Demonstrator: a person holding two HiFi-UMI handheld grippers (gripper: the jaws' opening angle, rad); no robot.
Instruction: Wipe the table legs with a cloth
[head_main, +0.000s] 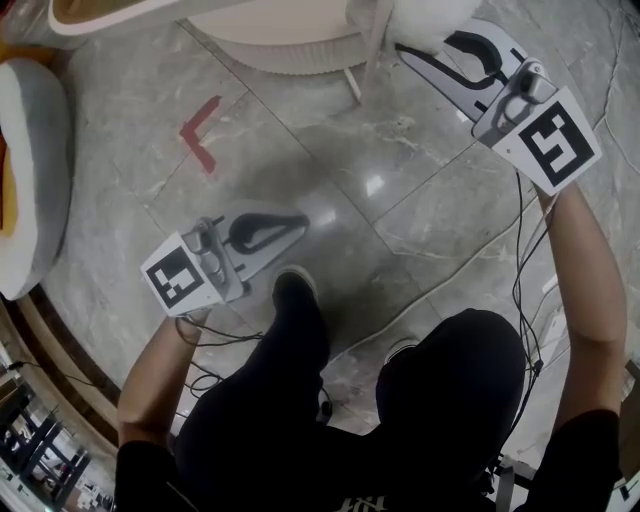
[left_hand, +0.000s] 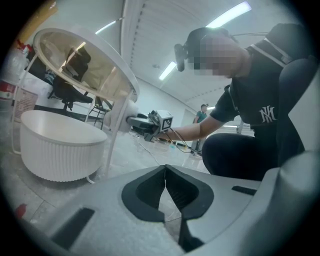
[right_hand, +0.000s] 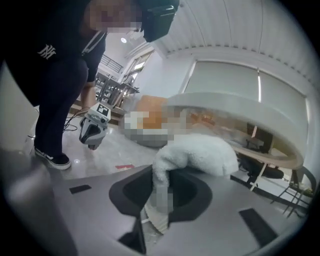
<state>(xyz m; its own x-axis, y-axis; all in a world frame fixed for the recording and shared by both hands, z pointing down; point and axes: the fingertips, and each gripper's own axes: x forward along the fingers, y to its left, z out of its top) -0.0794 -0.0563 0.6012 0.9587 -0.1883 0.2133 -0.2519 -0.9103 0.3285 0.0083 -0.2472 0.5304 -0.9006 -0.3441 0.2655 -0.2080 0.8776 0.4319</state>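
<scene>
A fluffy white cloth (head_main: 432, 14) is pinched in my right gripper (head_main: 401, 47), which is shut on it at the top of the head view, right beside a thin white table leg (head_main: 366, 52). In the right gripper view the cloth (right_hand: 197, 151) bulges out over the jaws of the right gripper (right_hand: 160, 173), under the round table top (right_hand: 250, 117). My left gripper (head_main: 303, 220) hangs low over the marble floor, shut and holding nothing. In the left gripper view its jaws (left_hand: 165, 170) meet at the tips, and the cloth (left_hand: 119, 117) presses against the table leg (left_hand: 113, 145).
A white ribbed round tub (head_main: 288, 44) sits under the table. A grey cushioned seat (head_main: 30, 180) lies at the left. A red tape mark (head_main: 203, 130) is on the floor. Cables (head_main: 520, 260) trail by my right arm. My shoe (head_main: 295, 289) is near the left gripper.
</scene>
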